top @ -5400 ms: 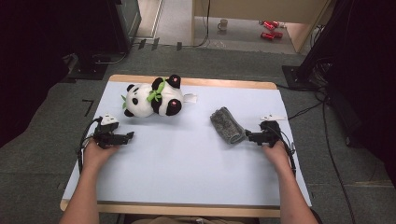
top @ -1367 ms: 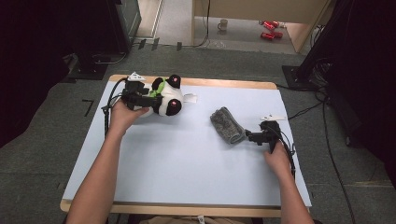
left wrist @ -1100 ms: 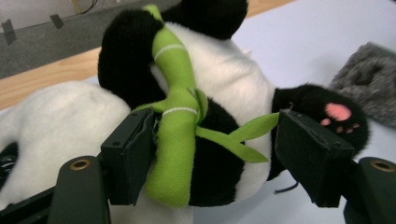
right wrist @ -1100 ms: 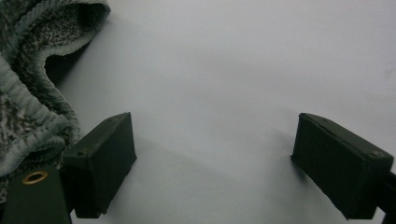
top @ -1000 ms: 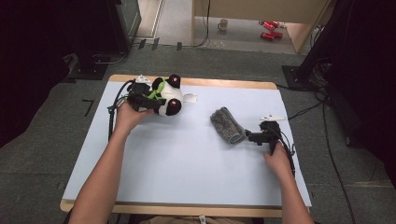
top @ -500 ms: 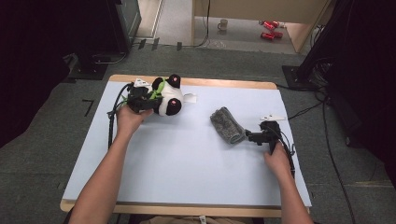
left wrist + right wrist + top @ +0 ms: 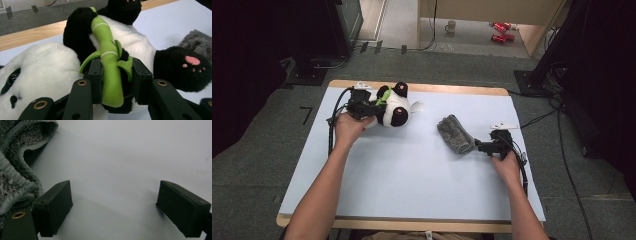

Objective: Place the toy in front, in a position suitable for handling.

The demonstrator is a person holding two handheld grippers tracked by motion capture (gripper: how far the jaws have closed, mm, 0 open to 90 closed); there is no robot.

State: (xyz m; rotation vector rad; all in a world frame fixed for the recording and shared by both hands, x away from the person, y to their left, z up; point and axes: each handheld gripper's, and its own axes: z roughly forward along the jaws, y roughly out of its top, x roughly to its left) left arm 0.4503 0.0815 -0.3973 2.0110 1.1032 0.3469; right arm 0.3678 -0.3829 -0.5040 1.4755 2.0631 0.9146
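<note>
Nearest the person, the right hand-held gripper [image 7: 478,146] rests on the table [image 7: 412,190] with its jaws spread wide and nothing between them, a grey knit cloth [image 7: 455,134] just off its one pad, likely waiting its turn. Farther out, the left hand-held gripper [image 7: 117,80] has just been closing, its pads pinching the green bamboo stalk [image 7: 109,62] on the plush panda's [image 7: 392,106] chest, a slim handle for lifting the toy lying on its back.
</note>
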